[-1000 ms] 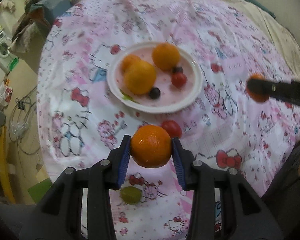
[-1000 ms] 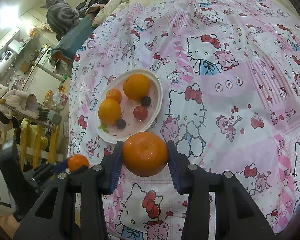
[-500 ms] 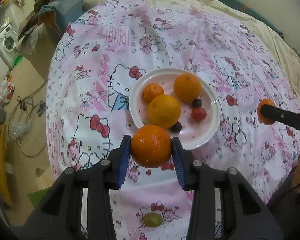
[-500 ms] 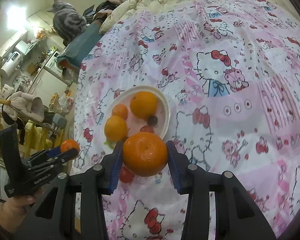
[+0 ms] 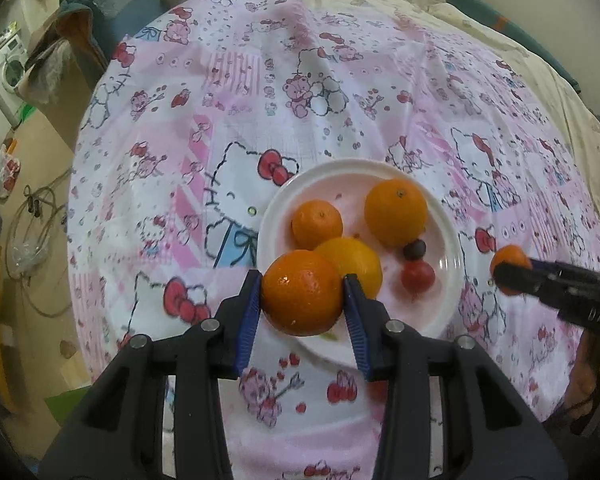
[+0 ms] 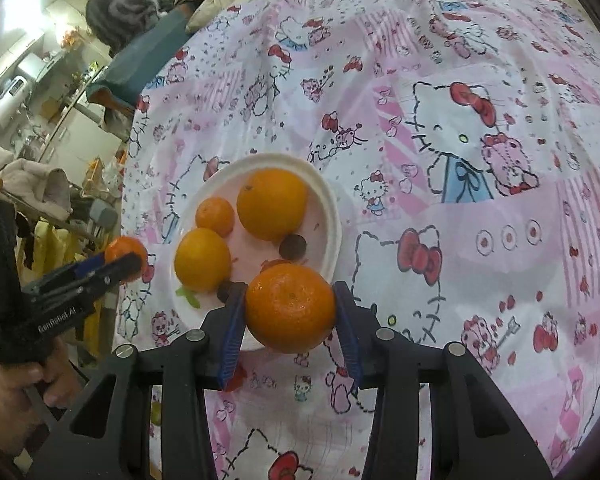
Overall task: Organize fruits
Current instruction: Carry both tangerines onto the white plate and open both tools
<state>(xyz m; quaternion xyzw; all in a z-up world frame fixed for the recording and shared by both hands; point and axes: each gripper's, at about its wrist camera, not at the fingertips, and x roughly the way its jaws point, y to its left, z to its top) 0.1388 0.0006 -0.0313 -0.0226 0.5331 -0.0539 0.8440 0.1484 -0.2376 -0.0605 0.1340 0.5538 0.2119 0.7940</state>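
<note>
Mid-carry: left gripper (image 5: pixel 303 300) is clamped on one orange (image 5: pixel 302 293) and right gripper (image 6: pixel 290 309) is clamped on a second orange (image 6: pixel 290 307), both hanging over the near rim of the white plate (image 5: pixel 274 204), which already holds three oranges, a cherry tomato (image 5: pixel 418 275) and a dark grape (image 5: pixel 414 249) on the pink cartoon-print sheet (image 5: pixel 228 120). Next move, as I read it: lower each into a free spot on the plate, then let go, watching for roll-off since it's crowded. Versus a second ago, both grippers have closed in on the plate, which then sat well beyond the held fruit; grip widths unchanged.
</note>
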